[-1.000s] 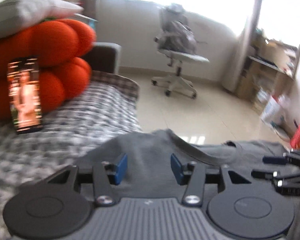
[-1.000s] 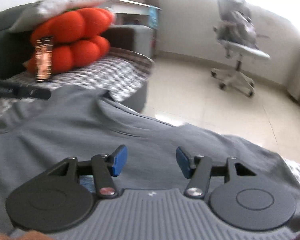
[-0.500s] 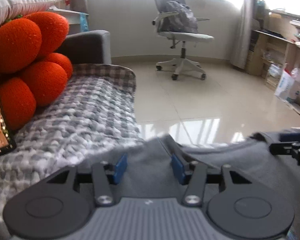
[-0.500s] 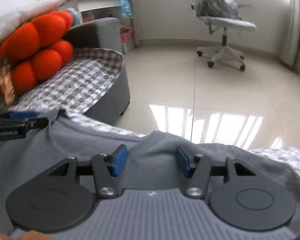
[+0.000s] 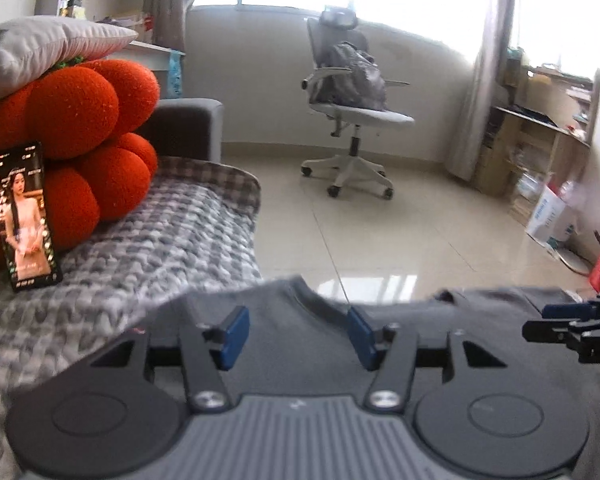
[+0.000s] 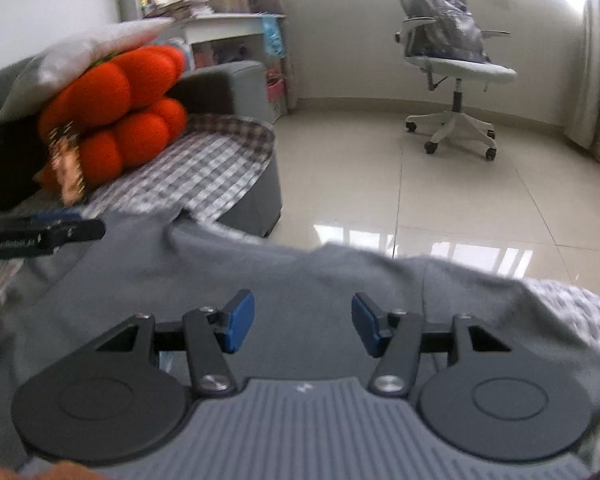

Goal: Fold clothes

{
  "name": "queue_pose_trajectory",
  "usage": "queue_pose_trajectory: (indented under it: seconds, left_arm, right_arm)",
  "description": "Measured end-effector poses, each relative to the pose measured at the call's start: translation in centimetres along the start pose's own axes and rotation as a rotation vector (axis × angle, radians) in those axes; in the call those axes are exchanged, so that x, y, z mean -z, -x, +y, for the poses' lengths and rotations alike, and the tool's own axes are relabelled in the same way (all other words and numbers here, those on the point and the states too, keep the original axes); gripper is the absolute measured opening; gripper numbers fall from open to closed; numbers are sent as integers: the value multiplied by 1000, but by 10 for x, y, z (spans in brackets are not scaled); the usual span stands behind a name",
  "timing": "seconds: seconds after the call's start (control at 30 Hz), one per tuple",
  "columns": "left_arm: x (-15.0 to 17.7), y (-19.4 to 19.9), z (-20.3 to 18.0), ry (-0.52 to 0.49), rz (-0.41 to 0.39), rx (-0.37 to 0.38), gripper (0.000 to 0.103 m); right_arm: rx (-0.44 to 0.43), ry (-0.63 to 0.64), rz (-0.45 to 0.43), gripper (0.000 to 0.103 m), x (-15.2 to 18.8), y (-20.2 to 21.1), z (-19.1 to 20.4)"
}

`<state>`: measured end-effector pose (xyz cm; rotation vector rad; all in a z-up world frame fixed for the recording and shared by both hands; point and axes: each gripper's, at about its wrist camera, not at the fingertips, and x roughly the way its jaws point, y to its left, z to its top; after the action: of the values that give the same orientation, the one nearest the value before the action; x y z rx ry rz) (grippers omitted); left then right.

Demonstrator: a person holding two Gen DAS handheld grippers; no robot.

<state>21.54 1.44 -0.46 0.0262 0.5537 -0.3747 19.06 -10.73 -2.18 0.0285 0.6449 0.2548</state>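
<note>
Grey shirt (image 5: 300, 332) spread on checked blanket (image 5: 172, 240).
Left tool (image 5: 298, 330) jaws apart, just opened wider, over collar; right tool (image 6: 303, 322) jaws apart, nothing clamped.

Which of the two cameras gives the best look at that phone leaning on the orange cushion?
The left wrist view. There the phone stands sharp and whole against the orange cushion, its lit screen readable. In the right wrist view the phone is only a small, blurred streak at the left edge.
</note>
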Motion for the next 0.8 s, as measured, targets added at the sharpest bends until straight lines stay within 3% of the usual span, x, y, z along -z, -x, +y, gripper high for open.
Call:
queue_pose_trajectory:
  seconds: [0.5, 0.67, 0.8]
  left_arm:
    - [77, 98, -15, -14, 55, -2, 58]
    - [119, 124, -24, -60, 92, -6, 58]
    - [143, 153, -33, -112, 94, -19, 60]
  right_arm:
    - [-70, 77, 143, 58, 72, 82, 30]
    - [-48, 155, 181, 58, 113, 102, 34]
    - [-77, 146, 219, 58, 130, 129, 24]
